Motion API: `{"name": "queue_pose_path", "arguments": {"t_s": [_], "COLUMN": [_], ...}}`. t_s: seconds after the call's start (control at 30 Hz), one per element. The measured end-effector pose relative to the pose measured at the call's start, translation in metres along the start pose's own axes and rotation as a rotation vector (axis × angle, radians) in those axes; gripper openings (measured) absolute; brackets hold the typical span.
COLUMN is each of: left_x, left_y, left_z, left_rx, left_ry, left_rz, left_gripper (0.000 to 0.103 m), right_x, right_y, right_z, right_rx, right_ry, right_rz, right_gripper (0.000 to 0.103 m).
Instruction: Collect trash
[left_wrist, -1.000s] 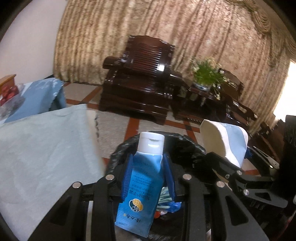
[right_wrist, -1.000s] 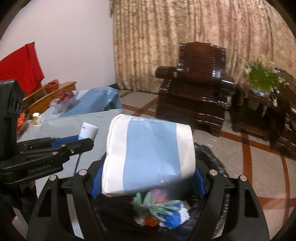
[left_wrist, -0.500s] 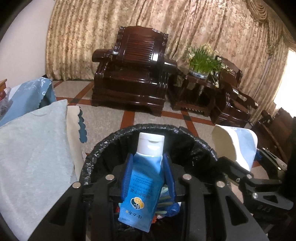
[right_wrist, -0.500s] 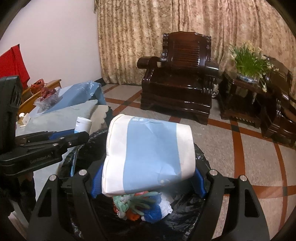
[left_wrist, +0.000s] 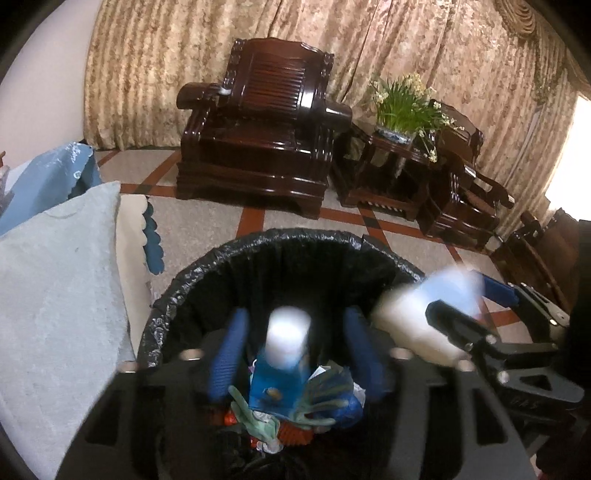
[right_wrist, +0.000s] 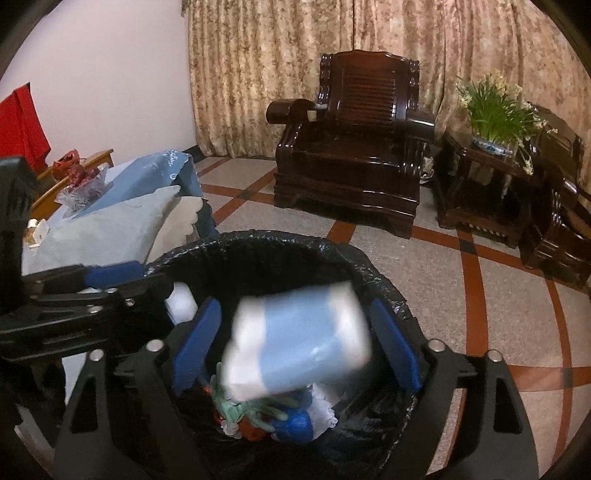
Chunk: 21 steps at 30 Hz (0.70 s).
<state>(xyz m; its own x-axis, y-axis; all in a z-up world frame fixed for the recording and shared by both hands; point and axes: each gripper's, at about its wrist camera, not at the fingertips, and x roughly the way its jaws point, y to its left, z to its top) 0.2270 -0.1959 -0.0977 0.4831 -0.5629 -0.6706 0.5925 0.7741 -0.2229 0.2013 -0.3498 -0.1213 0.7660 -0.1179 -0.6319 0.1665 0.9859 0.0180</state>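
Observation:
A bin with a black liner (left_wrist: 258, 243) (right_wrist: 280, 240) stands on the floor below both grippers, with gloves and other trash in its bottom. My left gripper (left_wrist: 293, 354) hangs over the bin, jaws opening. A blurred blue tube with a white cap (left_wrist: 284, 354) drops between them, clear of the blue pads (left_wrist: 229, 354). My right gripper (right_wrist: 297, 343) is also over the bin, jaws opening. A blurred white and blue packet (right_wrist: 299, 339) (left_wrist: 424, 310) falls free between its pads (right_wrist: 397, 347). The left gripper (right_wrist: 110, 280) shows at the left of the right wrist view.
A table under pale blue cloths (left_wrist: 55, 280) (right_wrist: 107, 229) sits just left of the bin. A dark wooden armchair (left_wrist: 255, 136) (right_wrist: 354, 140), a side table with a potted plant (left_wrist: 402, 107) (right_wrist: 495, 114) and more chairs stand along the curtain. Tiled floor (right_wrist: 498, 295) lies between.
Both grippers sank toward the bin and their jaws spread. The blue tube slipped out of the left pads and the white and blue packet out of the right pads; both now fall.

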Motion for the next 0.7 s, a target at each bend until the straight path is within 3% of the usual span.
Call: {"name": "queue_pose_path", "arguments": {"t_s": [0.17, 0.33, 0.7], "left_x": [-0.009, -0.029, -0.095], "left_y": [0.008, 0.018, 0.031], "left_z": [0.003, 0.007, -0.009], "left_rx": [-0.008, -0.013, -0.048], "left_ry": [-0.008, -0.031, -0.05], "left_rz": [0.013, 0.066, 0.186], "left_gripper": [0.071, 0.086, 0.095], "right_x": [-0.004, -0.015, -0.063], "right_y": [-0.003, 0.001, 0.029], "right_z": [-0.002, -0.002, 0.007], "right_rx": [0.016, 0.024, 0.039], "right_ry": [-0.006, -0.006, -0.03], "right_rz": [-0.008, 0.015, 0.097], "right_gripper": [0.092, 0.096, 0.097]}}
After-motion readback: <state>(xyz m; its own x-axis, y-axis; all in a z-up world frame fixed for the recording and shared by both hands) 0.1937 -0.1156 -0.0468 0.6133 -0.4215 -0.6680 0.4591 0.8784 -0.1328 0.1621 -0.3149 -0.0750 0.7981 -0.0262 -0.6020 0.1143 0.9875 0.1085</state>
